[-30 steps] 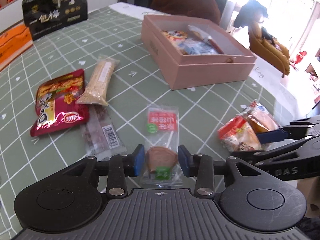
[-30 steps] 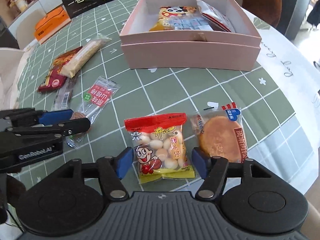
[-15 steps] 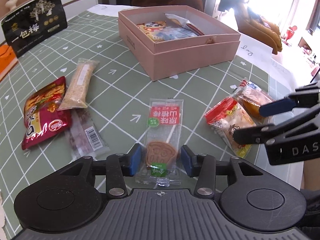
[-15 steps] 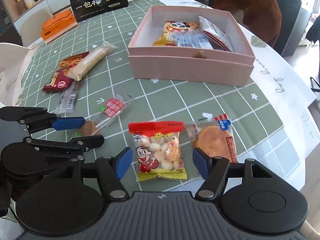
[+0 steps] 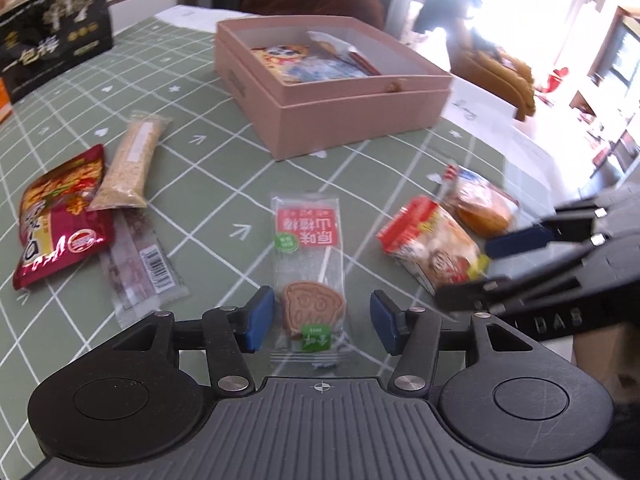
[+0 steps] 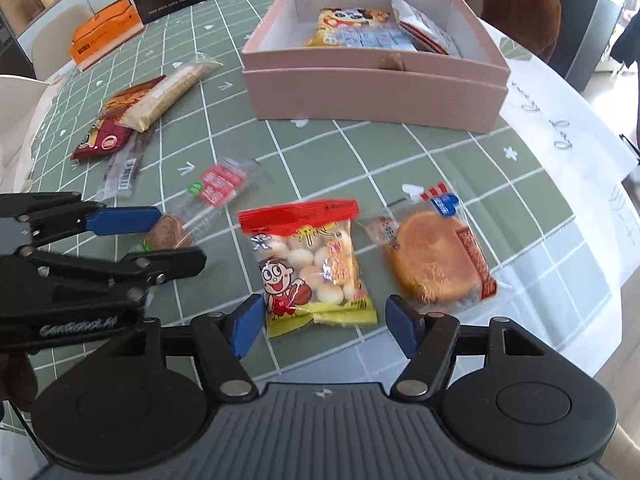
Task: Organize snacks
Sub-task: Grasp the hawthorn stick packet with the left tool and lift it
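My left gripper [image 5: 322,320] is open, its blue pads on either side of the brown lollipop in a clear packet [image 5: 310,264] lying on the green checked tablecloth. My right gripper [image 6: 325,324] is open around the near end of a red and yellow packet of round white snacks [image 6: 310,264]. A wrapped round cake [image 6: 434,256] lies just right of it. The pink box [image 5: 360,120] stands further back and holds several snack packets [image 6: 360,30]. The left gripper also shows in the right wrist view [image 6: 156,238], and the right gripper in the left wrist view [image 5: 492,268].
At the left lie a red snack bag [image 5: 60,216], a beige grain bar [image 5: 132,160] and a clear barcoded packet [image 5: 140,264]. A black bag [image 5: 52,52] and an orange box [image 6: 106,36] stand at the far side. The table edge [image 6: 600,280] runs close on the right.
The left gripper's jaws have opened wider around the lollipop packet. The right gripper has moved closer to the red and yellow packet, which now lies between its pads.
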The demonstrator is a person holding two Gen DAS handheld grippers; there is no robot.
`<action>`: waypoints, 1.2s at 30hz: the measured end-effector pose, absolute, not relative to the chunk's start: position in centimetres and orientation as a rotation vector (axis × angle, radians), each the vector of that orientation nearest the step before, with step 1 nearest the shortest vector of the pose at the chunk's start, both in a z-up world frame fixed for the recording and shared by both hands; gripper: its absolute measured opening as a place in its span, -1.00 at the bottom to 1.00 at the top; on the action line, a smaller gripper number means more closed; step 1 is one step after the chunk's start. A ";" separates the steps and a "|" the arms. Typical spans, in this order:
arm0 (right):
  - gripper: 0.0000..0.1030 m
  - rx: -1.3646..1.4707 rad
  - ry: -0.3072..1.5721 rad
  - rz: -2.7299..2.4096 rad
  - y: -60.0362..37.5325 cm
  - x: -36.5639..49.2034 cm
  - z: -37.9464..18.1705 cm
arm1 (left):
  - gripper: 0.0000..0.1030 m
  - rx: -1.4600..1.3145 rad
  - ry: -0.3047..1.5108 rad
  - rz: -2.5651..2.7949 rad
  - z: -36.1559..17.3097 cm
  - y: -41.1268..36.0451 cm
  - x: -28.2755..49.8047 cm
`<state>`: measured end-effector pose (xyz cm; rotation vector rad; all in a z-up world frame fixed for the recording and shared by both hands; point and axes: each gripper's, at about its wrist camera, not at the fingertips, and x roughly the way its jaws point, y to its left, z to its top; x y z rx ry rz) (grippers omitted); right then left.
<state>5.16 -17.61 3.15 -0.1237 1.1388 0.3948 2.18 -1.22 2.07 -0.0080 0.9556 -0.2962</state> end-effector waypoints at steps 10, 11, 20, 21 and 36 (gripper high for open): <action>0.40 -0.200 1.110 0.381 -16.9 4.8 2.9 | 0.11 -0.001 0.941 -0.295 1.9 -1.5 2.5; 0.40 -0.195 1.110 0.380 -17.0 4.8 2.9 | 0.10 0.006 0.942 -0.297 1.9 -1.5 2.5; 0.25 -0.203 1.076 0.397 -17.1 5.2 3.2 | -0.19 0.017 0.957 -0.260 2.1 -1.6 1.6; 0.14 -0.209 1.076 0.401 -17.0 5.3 3.2 | -0.19 0.033 0.961 -0.253 2.1 -1.9 1.6; 0.08 -0.224 1.081 0.429 -17.5 4.7 2.9 | 0.15 0.143 0.986 -0.279 1.9 -3.7 1.5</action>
